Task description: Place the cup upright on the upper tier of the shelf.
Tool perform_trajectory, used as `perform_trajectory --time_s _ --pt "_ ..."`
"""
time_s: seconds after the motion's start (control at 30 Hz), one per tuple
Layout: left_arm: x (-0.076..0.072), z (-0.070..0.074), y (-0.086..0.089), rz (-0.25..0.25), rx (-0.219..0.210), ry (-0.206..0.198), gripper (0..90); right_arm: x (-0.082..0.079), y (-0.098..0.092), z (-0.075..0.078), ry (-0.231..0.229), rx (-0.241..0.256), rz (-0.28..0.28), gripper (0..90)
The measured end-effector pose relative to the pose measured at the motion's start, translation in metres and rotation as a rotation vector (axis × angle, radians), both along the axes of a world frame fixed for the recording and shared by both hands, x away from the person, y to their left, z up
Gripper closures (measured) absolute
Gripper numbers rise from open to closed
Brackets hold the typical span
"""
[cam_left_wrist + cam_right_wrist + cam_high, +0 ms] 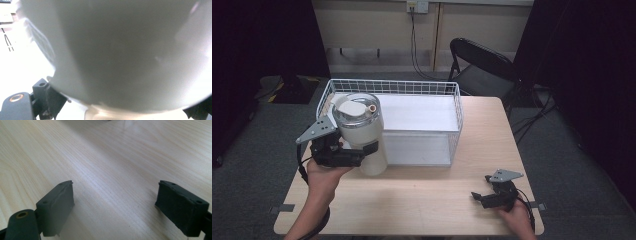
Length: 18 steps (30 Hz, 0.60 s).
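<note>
A white tumbler (368, 131) with a clear lid and a small spout stands upright at the front left corner of the wire basket (458, 114). My left gripper (362, 150) is shut on its lower body, and a hand holds the gripper from the left. Whether the tumbler's base rests on the table is unclear. In the left gripper view the tumbler's wall (125, 55) sits close up between the jaws of the left gripper (122, 108). My right gripper (480, 187) lies low at the table's front right, open. Bare wood shows between the jaws of the right gripper (115, 205).
The white wire basket takes up the back half of the wooden table (427, 200) and holds a white liner. A black folding chair (482, 65) stands behind the table at the right. Cables trail over the grey floor on the right.
</note>
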<state>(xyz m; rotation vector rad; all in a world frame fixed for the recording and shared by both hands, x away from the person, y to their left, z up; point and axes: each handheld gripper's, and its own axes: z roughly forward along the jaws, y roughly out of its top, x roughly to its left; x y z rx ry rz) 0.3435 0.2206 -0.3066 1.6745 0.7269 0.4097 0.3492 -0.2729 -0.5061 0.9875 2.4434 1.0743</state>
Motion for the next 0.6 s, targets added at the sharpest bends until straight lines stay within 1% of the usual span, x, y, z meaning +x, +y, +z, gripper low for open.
perform_trajectory --time_s 0.2,0.37,0.53,0.57,0.6 --pt "0.003 0.012 -0.001 0.0 -0.005 -0.001 10.1 0.0 0.0 0.0 0.001 0.0 -0.001 13.6" --pt "0.006 0.018 -0.001 -0.001 -0.022 0.004 10.1 0.0 0.0 0.0 -0.001 -0.001 0.001 13.6" --pt "0.009 0.028 -0.004 0.001 -0.013 -0.001 10.1 0.0 0.0 0.0 -0.002 -0.001 0.001 13.6" --pt "0.009 0.03 -0.004 -0.002 -0.017 0.001 10.1 0.0 0.0 0.0 -0.001 -0.001 0.001 13.6" --pt "0.01 0.033 -0.005 -0.007 -0.011 -0.002 10.1 0.0 0.0 0.0 -0.002 -0.001 0.001 13.6"
